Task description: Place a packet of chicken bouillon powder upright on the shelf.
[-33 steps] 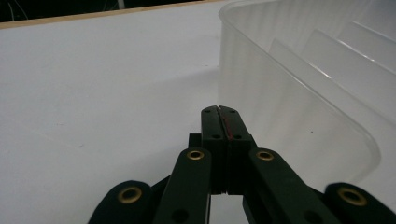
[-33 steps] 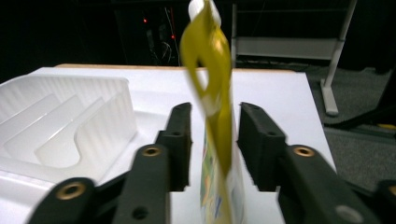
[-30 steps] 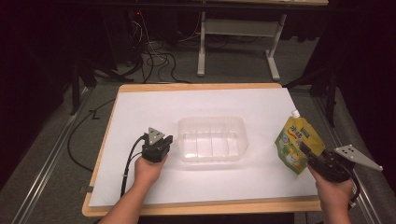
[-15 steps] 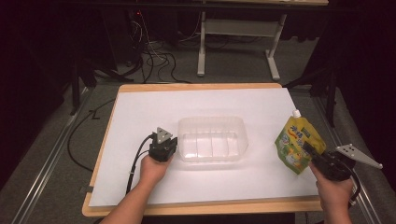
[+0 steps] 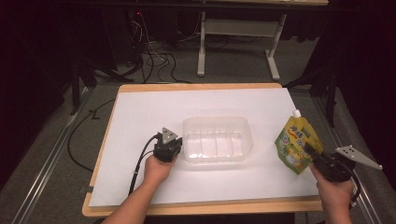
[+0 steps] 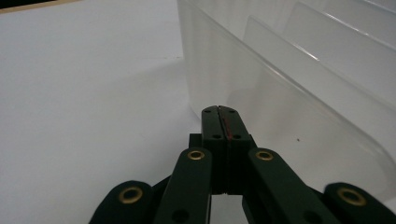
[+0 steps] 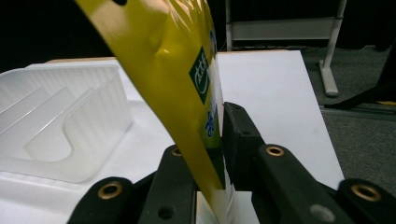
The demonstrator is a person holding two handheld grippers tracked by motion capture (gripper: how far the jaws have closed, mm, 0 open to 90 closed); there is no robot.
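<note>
Worktop and floor behind it

A white sheet [image 5: 154, 116] covers the wooden worktop [image 5: 196, 87]; beyond it, black cables [image 5: 154, 60] lie on grey floor beside white desk legs [image 5: 238, 42].

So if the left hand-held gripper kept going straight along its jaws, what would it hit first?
Probably the clear plastic container: the left hand-held gripper, jaws shut, points at its near wall, though it may only graze the corner.

The person's 2 forearms reach in from the near edge. The left hand [image 5: 157, 169] holds the left gripper [image 5: 169, 141] low, its jaws pressed fully together. The right hand [image 5: 335, 192] holds the right gripper [image 5: 314, 156] at the far right, jaws clamped on something thin.
</note>
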